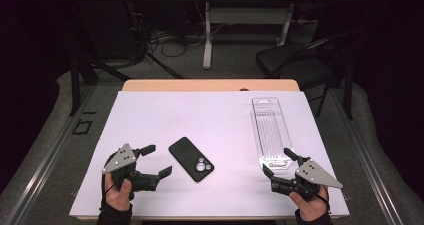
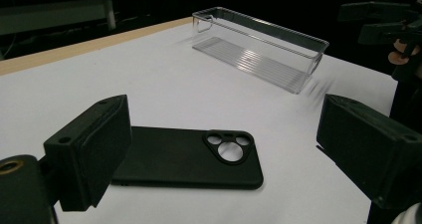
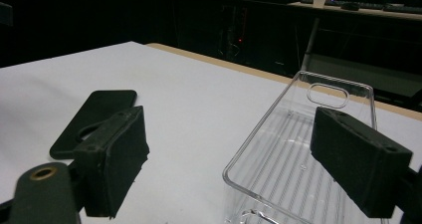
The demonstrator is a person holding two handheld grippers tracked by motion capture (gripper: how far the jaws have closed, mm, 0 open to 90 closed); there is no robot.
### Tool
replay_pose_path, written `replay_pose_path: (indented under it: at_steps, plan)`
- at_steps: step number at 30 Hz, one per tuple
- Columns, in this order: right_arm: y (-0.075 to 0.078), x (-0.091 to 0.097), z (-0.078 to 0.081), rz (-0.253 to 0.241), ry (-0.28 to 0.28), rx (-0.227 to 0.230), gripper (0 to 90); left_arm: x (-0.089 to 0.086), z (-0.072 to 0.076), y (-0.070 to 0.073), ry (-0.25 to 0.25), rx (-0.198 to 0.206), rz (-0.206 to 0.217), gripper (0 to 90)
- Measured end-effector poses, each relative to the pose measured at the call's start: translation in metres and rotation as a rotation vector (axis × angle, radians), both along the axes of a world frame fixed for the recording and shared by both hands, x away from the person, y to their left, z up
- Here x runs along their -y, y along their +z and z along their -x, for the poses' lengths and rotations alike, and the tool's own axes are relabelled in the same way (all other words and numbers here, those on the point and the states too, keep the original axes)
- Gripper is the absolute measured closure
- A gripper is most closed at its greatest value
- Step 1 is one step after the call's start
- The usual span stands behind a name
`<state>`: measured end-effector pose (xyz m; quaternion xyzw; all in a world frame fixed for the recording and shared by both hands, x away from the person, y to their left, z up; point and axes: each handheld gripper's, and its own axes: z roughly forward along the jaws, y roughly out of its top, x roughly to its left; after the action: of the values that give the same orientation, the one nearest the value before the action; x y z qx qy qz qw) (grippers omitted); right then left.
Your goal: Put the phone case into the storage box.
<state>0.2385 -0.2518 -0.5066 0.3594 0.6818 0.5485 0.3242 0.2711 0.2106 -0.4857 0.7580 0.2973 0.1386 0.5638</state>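
White table top (image 1: 150, 120) in a dark room, one phone case and one clear tray on it.

The flat black phone case (image 1: 191, 158) lies near the middle, just beside the left gripper (image 1: 156, 160); the long clear plastic tray (image 1: 270, 130) at the right holds nothing. The right gripper (image 1: 278, 161) sits at the tray's near end. Both sets of jaws stand wide, gripping nothing. Room behind is too dark to read.

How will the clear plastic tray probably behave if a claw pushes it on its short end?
The clear plastic tray looks thin-walled and empty, so it is probably light and would slide easily on the smooth white table cover. Its flat ribbed bottom and low walls suggest it will not tip. Being long and narrow, it may swing sideways under an off-centre push.
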Motion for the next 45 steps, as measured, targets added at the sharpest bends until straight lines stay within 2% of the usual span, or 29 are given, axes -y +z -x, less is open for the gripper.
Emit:
replay_pose_path:
  at_steps: [5,8,12,16,22,25,29,31,32,34,36,37,39,40,43,44,45]
  plan:
    - [-0.001,0.000,0.000,0.008,0.002,-0.005,14.3,0.003,-0.002,0.000,-0.001,-0.010,-0.014,7.4]
    - [-0.001,0.001,-0.001,0.004,0.000,-0.005,14.3,0.006,-0.004,0.000,-0.010,-0.024,-0.007,7.4]
    - [-0.002,0.001,-0.003,0.002,0.007,-0.008,14.3,0.010,-0.006,0.000,0.027,-0.054,-0.030,7.4]
    - [-0.004,0.001,-0.002,0.012,0.011,-0.023,14.3,0.012,-0.010,-0.001,0.056,-0.093,-0.008,7.4]
    - [0.001,0.000,0.002,0.014,-0.005,0.007,14.3,0.020,-0.014,0.002,0.059,-0.124,-0.012,7.4]
    - [0.003,-0.001,0.006,0.014,-0.012,0.004,14.3,0.028,-0.017,0.006,0.060,-0.147,-0.034,7.4]
    - [0.003,-0.002,0.008,0.020,-0.012,0.008,14.3,0.037,-0.022,0.011,0.051,-0.149,-0.061,7.6]
    - [0.003,-0.003,0.008,0.019,-0.013,0.003,14.3,0.042,-0.026,0.014,0.053,-0.150,-0.068,10.1]
    - [0.002,-0.003,0.006,0.017,-0.012,0.003,14.3,0.044,-0.028,0.015,0.049,-0.154,-0.066,16.0]
    - [0.001,-0.002,0.005,0.020,-0.011,-0.004,14.3,0.050,-0.033,0.016,0.052,-0.157,-0.074,16.5]
    - [0.000,-0.002,0.004,0.017,-0.010,-0.009,14.3,0.056,-0.039,0.017,0.047,-0.161,-0.095,21.9]
    - [0.000,-0.002,0.003,0.016,-0.011,-0.007,14.3,0.059,-0.042,0.016,0.051,-0.172,-0.104,25.4]
    - [0.000,-0.002,0.003,0.013,-0.011,-0.012,14.3,0.064,-0.047,0.015,0.059,-0.183,-0.111,26.5]
    - [-0.001,-0.002,0.001,0.011,-0.009,-0.008,14.3,0.070,-0.052,0.014,0.049,-0.198,-0.119,31.0]
    - [-0.001,-0.002,0.000,0.015,-0.004,-0.014,14.3,0.075,-0.057,0.013,0.051,-0.199,-0.130,36.2]
    - [-0.001,-0.003,-0.001,0.012,-0.001,-0.016,14.3,0.077,-0.059,0.012,0.045,-0.207,-0.125,41.1]
    - [-0.001,-0.003,-0.001,0.012,0.001,-0.017,14.3,0.079,-0.060,0.011,0.047,-0.208,-0.123,41.9]
